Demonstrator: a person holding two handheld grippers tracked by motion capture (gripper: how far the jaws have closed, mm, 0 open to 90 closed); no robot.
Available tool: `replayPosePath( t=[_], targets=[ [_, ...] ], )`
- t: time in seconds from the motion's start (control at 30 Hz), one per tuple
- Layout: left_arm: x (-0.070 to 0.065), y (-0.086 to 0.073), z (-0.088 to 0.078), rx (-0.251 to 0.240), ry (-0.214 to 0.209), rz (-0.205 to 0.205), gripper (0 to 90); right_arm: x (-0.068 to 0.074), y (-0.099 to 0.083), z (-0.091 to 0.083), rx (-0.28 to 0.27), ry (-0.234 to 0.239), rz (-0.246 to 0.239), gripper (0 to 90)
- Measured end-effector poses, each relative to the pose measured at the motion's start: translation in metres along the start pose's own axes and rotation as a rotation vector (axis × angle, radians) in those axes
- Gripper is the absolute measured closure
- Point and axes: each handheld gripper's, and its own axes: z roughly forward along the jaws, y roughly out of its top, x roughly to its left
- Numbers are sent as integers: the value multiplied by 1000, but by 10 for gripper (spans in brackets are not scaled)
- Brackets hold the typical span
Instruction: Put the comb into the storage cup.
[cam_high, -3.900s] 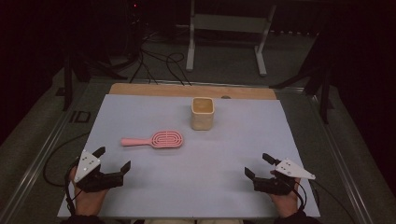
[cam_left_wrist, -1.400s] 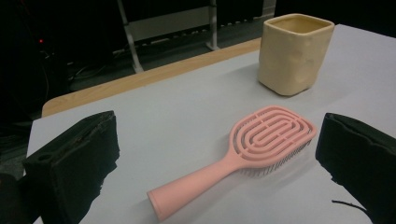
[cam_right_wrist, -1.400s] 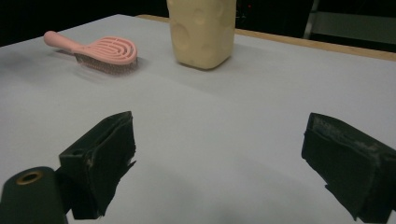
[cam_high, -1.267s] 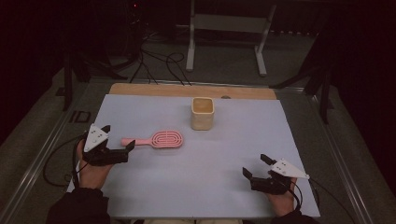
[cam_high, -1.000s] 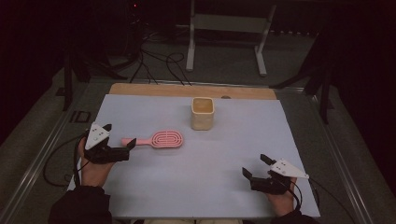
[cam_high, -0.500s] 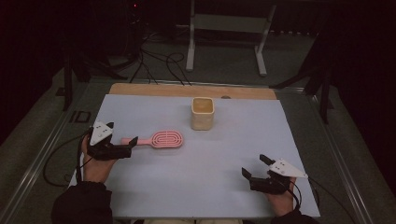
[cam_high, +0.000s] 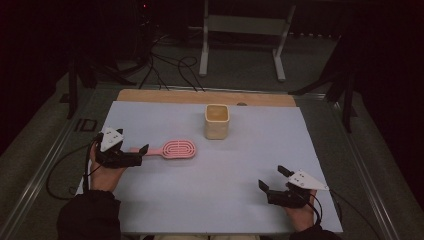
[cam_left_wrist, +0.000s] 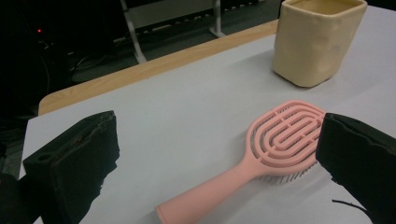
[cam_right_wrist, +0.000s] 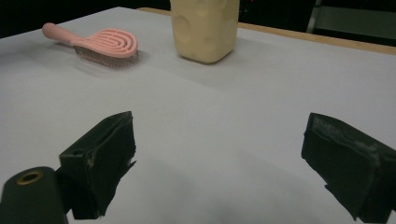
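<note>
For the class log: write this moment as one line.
left gripper: open, jaws astride pink hairbrush handle | right gripper: open, idle | cream cup: upright, untouched

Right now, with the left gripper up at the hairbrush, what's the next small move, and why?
Probably ease the left gripper a touch further forward and then close. Its jaws stand open on either side of the pink hairbrush, whose handle end lies between them but untouched. The right gripper rests open, far off.

black tongs (cam_high: 141, 154), dark sleeve (cam_high: 87, 216)
</note>
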Motion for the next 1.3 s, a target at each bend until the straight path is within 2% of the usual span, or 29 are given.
replayPosePath(
  t=[0.43, 1.3],
  targets=[
    [1, 5, 8, 15, 9, 13, 1, 0, 0, 1, 8, -1, -4, 95],
    [8, 1, 23, 54, 34, -1, 1, 1, -1, 3, 22, 6, -10, 99]
  ],
)
